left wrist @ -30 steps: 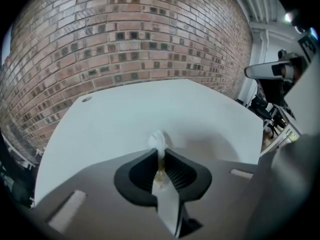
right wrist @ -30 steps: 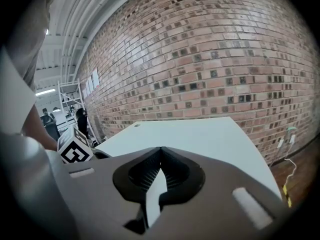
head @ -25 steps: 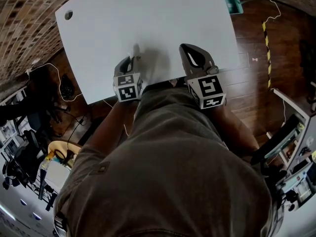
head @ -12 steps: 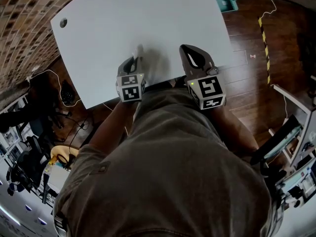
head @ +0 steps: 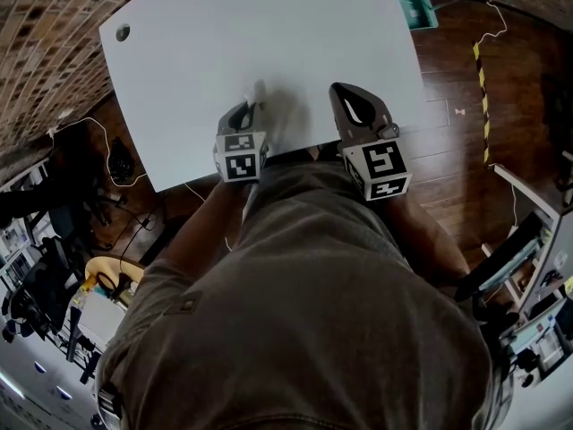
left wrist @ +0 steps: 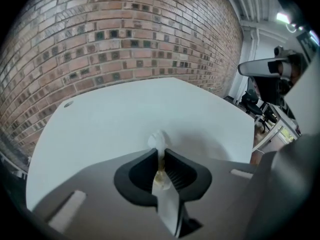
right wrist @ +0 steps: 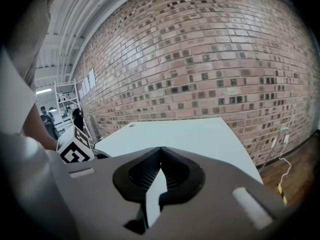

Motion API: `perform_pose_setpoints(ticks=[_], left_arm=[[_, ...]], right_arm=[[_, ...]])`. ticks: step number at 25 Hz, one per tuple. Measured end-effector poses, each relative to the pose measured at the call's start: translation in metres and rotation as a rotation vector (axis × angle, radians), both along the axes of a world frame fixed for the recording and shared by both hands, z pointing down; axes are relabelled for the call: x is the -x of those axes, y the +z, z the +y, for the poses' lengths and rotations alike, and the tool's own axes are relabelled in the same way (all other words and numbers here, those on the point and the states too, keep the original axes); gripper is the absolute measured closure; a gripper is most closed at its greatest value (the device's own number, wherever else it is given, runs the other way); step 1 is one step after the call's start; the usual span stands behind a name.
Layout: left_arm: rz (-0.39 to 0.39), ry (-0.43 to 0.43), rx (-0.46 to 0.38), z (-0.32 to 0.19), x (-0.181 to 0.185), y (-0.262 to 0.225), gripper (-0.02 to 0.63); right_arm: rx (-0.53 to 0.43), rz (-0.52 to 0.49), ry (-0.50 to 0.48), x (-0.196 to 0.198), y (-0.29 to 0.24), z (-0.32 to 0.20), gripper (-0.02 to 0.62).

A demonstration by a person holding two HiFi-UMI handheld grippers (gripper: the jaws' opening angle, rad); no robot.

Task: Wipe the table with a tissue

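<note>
Grey plastic, my left gripper [left wrist: 160, 156] is clenched on a small crumpled white tissue [left wrist: 159, 140], over the near part of the smooth white rectangular table [head: 224, 34]. Right of it, my right gripper [right wrist: 160, 150] is clenched, jaw tips meeting.

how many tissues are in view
1. The tissue is pinched in the shut left gripper, over the near part of the table. The right gripper is shut on nothing; no other tissue shows.
</note>
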State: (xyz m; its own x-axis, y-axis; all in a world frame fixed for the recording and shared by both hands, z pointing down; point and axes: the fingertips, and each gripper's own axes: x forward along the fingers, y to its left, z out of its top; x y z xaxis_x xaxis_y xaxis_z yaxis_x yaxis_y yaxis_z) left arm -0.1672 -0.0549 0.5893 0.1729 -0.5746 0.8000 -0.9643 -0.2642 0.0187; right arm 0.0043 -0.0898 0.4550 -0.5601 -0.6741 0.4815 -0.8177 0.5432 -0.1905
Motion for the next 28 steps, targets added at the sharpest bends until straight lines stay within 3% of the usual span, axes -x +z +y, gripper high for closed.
perform_pose_setpoints(ticks=[15,28], left_arm=[[-0.018,-0.177,0.009,0.011,0.073,-0.003,0.561],[-0.008,-0.088,-0.003,-0.014,0.046,-0.004,0.561]], right_arm=[[-0.001,-0.006,-0.082,0.039,-0.004,-0.002,0.581],[0.009,0.001,-0.023,0.026,-0.001,-0.011,0.58]])
